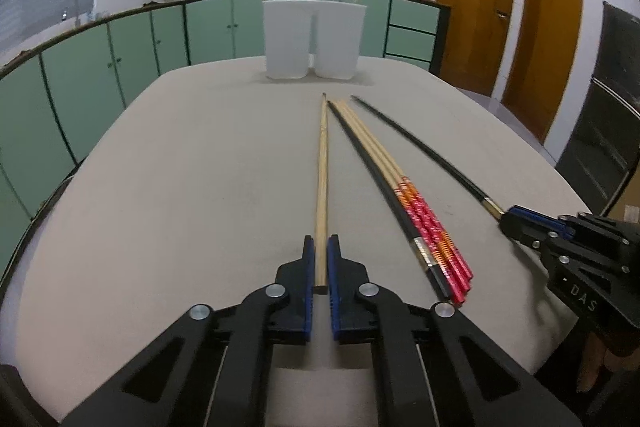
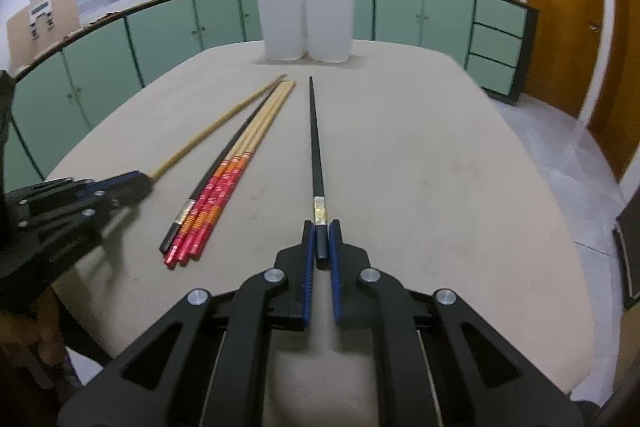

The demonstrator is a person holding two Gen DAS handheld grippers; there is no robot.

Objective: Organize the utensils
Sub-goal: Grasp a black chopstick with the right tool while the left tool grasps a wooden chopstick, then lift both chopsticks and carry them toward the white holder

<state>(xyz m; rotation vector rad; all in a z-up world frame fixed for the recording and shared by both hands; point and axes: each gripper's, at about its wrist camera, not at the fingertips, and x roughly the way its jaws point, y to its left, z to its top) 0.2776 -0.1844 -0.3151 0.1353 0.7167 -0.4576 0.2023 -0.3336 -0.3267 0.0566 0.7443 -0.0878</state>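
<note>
The left gripper is clamped on a plain wooden chopstick's near end and the right gripper on a black chopstick; both sticks run straight away toward two white holders at the table's far edge.

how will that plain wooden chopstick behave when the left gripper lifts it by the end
The plain wooden chopstick looks stiff, so it likely won't droop. The left gripper pinches only its near end, so the long free length may pivot or sag downward. It looks thin and light, and probably not slippery, being bare wood between blue pads.
</note>
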